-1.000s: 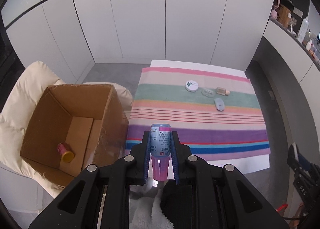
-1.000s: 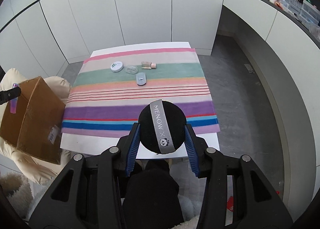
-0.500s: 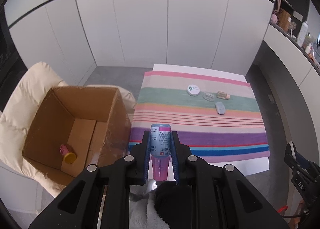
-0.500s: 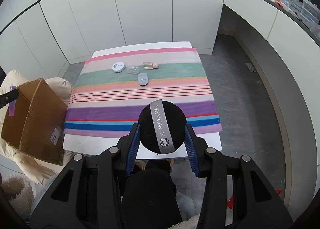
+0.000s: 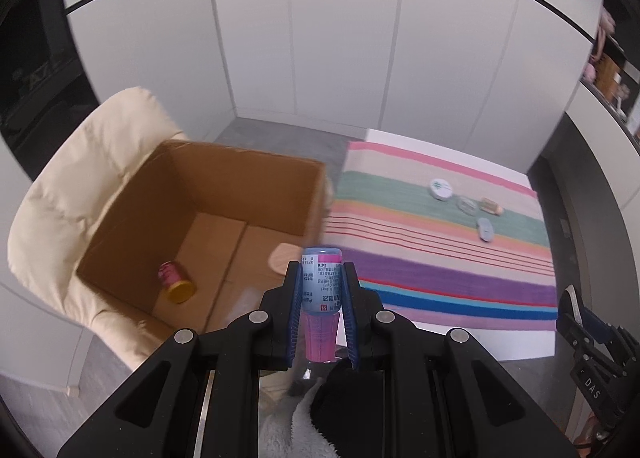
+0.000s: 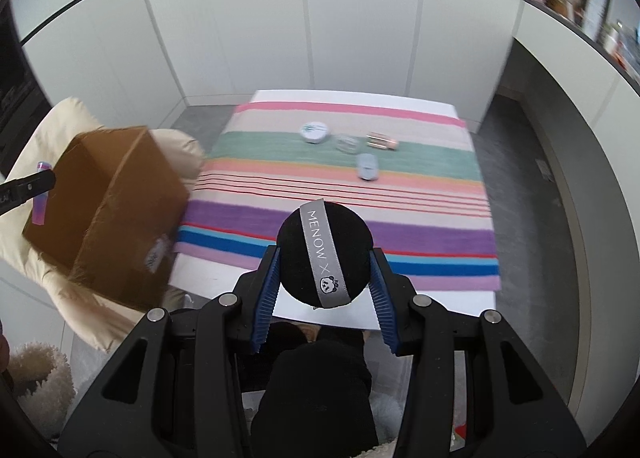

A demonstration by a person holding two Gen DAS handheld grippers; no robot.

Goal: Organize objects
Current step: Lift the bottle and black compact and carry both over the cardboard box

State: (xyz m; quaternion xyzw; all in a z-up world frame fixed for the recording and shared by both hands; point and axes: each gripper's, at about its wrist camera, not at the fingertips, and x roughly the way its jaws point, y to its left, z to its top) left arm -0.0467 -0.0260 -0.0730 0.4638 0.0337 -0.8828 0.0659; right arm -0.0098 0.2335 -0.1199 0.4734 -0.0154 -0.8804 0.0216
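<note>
My left gripper (image 5: 321, 269) is shut on a small bottle (image 5: 320, 290) with a blue label and a pink end. It hangs near the right front corner of an open cardboard box (image 5: 224, 193). A red can with a gold lid (image 5: 176, 282) lies in the box. My right gripper (image 6: 325, 252) is shut on a round black puff (image 6: 296, 258) with a grey "MENOW" ribbon, above the front edge of the striped cloth (image 6: 420, 234). A white round tin (image 6: 315, 131), a clear case (image 6: 347, 143), a small bottle (image 6: 382, 141) and a grey-blue oval (image 6: 367, 166) lie on the cloth.
The box sits on a cream padded chair (image 5: 68, 185) left of the white table (image 6: 460, 302). White cabinet doors stand behind. A counter with clutter (image 6: 592, 13) runs along the right. A person's dark-clad legs (image 6: 320, 386) are below the grippers.
Both grippers have swung left toward the box and rolled a little; the box now fills more of each view. Each still holds its object.
</note>
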